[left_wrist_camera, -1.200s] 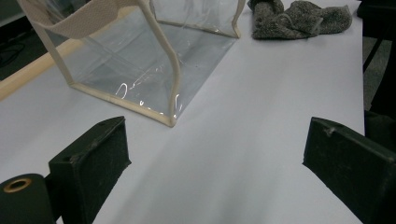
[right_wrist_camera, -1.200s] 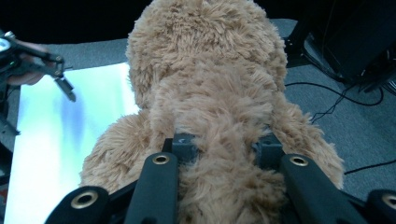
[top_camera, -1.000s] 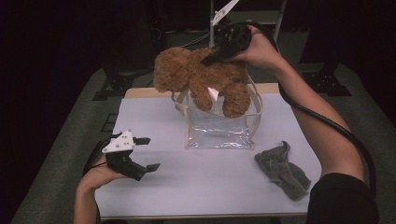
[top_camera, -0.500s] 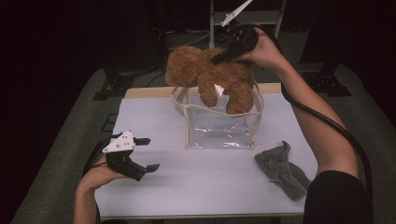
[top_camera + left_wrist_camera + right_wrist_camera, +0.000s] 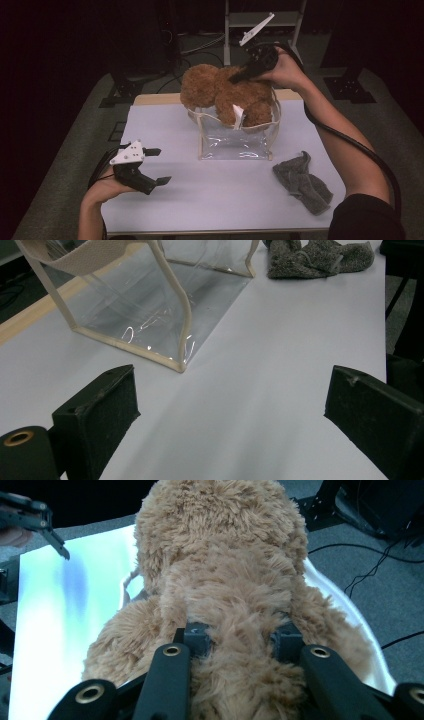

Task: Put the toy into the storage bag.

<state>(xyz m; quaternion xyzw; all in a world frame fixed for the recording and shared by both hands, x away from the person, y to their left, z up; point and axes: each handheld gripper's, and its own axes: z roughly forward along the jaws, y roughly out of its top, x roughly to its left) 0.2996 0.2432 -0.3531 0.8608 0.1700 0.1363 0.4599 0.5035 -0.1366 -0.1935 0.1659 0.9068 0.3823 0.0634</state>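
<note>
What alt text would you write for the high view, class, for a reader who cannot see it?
The right gripper clamps a brown teddy bear whose legs dip into a clear bag on a white table. The left gripper rests open at the near left; a grey cloth lies right.

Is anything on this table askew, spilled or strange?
Nothing is spilled or damaged. The grey cloth lies crumpled beside the clear bag, and the teddy bear sits tilted across its rim, legs inside, head hanging outside.
</note>
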